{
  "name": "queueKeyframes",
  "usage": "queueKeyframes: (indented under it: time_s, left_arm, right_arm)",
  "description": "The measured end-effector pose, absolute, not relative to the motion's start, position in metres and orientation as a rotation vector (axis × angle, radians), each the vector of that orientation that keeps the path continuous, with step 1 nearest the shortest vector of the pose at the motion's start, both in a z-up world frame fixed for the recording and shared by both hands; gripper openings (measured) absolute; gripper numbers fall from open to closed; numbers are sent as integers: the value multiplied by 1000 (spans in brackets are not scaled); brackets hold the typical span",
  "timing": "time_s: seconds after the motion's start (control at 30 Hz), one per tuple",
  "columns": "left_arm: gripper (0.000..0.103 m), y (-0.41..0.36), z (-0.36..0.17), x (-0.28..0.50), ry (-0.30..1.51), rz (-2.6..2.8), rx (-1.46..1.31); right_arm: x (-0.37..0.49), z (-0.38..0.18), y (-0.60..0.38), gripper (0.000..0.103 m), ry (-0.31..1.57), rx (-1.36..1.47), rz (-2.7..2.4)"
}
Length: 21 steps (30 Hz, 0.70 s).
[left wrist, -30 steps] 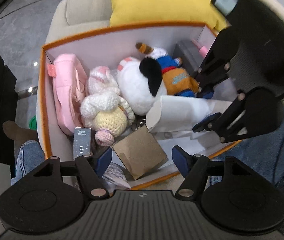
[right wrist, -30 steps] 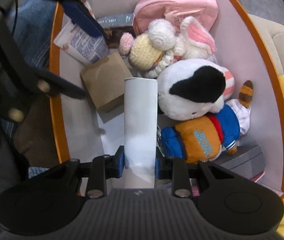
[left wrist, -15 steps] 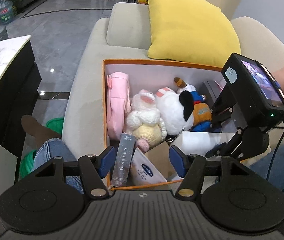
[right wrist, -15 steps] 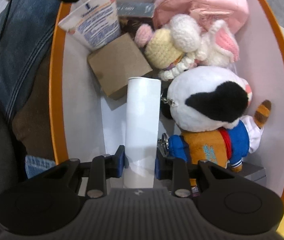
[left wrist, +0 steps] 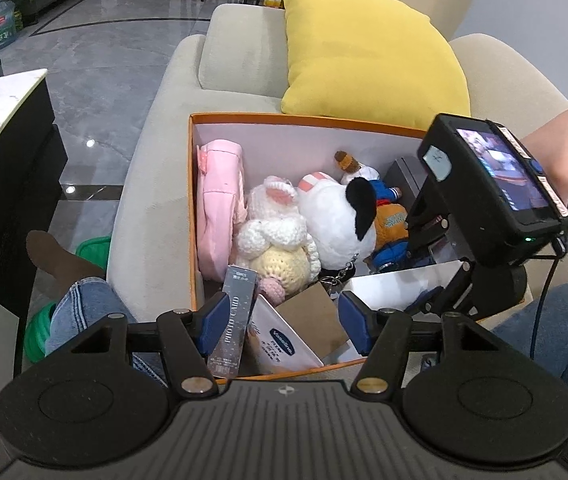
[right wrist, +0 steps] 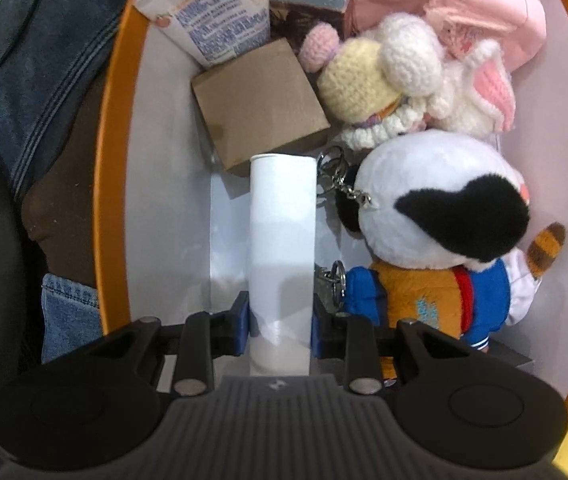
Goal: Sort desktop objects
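Gaping empty over the orange box [left wrist: 190, 216], left tongs [left wrist: 280, 322]; right tongs [right wrist: 280, 322] easing apart, pads against white tube [right wrist: 282, 240]

Soft daylight, sharp, fisheye-warped edges

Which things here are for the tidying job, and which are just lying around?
For the job:
- orange box
- white tube, between the right gripper pads as its jaws open
- plush dog
- knitted bunny
- pink bag
- brown box
- left gripper, open, holding nothing

Just lying around:
- yellow pillow
- sofa
- water bottle
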<state>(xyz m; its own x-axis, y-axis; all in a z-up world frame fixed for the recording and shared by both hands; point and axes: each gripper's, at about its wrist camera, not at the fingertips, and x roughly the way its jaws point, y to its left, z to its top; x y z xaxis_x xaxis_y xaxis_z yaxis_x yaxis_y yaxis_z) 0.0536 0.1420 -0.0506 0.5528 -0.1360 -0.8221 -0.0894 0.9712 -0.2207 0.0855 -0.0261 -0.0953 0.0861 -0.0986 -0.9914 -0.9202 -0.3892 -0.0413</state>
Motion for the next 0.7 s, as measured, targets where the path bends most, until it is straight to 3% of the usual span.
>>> queueKeyframes:
  time_s: [0.23, 0.4, 0.7]
  left_arm:
    - [71, 132, -46, 52, 996, -30, -234]
    - [71, 114, -26, 43, 955, -46, -185]
    - [71, 70, 11, 22, 864, 42, -9]
  right_arm:
    - [77, -78, -34, 34, 1022, -1573, 1374]
    - [66, -44, -51, 44, 980, -1501, 1354]
    - [36, 33, -98, 52, 848, -1171, 1262]
